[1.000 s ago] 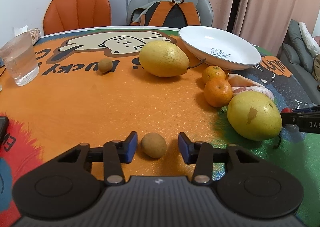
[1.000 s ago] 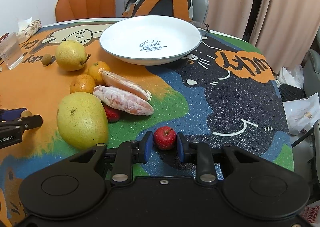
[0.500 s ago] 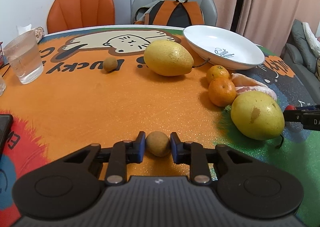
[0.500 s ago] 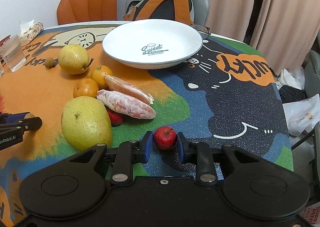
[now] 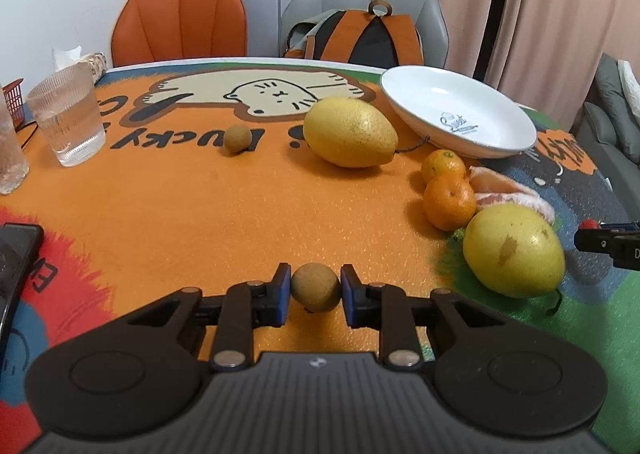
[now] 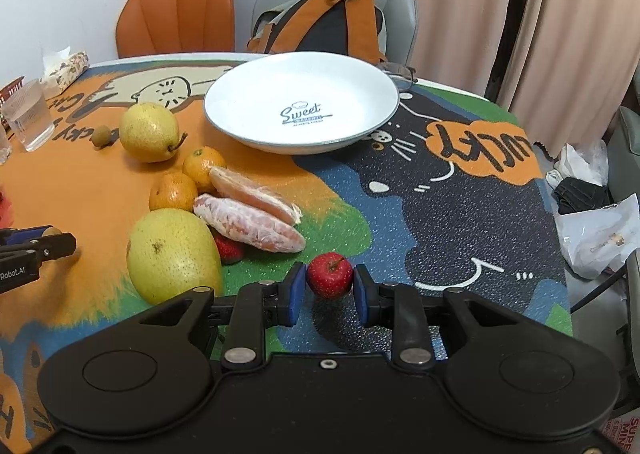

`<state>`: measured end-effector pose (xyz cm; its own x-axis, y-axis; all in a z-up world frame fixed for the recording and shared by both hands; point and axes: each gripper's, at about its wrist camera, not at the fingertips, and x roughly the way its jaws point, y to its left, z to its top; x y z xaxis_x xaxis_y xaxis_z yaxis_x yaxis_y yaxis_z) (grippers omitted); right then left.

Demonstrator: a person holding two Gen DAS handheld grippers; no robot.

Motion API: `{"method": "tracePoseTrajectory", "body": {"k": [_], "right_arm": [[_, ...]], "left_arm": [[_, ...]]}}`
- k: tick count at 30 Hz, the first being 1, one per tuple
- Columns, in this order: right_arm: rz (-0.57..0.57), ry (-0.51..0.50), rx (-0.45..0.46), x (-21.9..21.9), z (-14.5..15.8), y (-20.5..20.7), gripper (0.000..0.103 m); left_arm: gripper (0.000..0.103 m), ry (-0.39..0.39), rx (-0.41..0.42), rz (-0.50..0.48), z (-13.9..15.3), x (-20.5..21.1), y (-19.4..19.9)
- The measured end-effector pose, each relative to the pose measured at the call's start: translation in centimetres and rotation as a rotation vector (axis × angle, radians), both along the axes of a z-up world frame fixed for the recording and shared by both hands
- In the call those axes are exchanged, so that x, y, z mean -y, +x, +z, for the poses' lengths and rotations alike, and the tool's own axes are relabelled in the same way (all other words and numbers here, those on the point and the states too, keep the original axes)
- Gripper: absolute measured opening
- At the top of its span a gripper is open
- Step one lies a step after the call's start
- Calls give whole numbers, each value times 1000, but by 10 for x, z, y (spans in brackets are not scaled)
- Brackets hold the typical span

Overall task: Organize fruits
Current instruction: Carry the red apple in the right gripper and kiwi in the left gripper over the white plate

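My left gripper [image 5: 315, 290] is shut on a small brown round fruit [image 5: 316, 286], held just above the orange mat. My right gripper [image 6: 329, 286] is shut on a small red fruit [image 6: 329, 274] over the dark part of the mat. A white plate [image 6: 248, 93] stands empty at the back; it also shows in the left wrist view [image 5: 492, 113]. Between the grippers lie two yellow pears [image 6: 172, 254] [image 6: 148, 131], two tangerines [image 6: 173, 191], two peeled pomelo segments [image 6: 248, 223], a red fruit [image 6: 229, 249] and a second brown fruit [image 5: 237, 137].
A water glass [image 5: 68, 115] stands at the left of the table, a phone [image 5: 14, 258] at the left edge. An orange chair [image 5: 180, 19] and a grey chair with a backpack [image 5: 360, 37] stand behind the table. Bags [image 6: 592, 230] lie off the right edge.
My left gripper closed on the brown fruit and lifted it slightly. My right gripper, holding the red fruit throughout, rose a little.
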<state>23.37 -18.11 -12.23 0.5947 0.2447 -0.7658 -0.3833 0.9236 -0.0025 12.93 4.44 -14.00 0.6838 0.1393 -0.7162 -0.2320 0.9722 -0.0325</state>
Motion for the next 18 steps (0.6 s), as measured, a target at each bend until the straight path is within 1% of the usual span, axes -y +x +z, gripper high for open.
{"method": "tracePoseTrajectory", "body": {"k": [6, 18], "right_arm": [[-3, 16, 19, 5, 14, -1, 27], [-1, 40, 39, 24, 37, -2, 27]], "left_arm": [[25, 15, 19, -7, 17, 6, 1], [25, 20, 40, -18, 45, 29, 0]]}}
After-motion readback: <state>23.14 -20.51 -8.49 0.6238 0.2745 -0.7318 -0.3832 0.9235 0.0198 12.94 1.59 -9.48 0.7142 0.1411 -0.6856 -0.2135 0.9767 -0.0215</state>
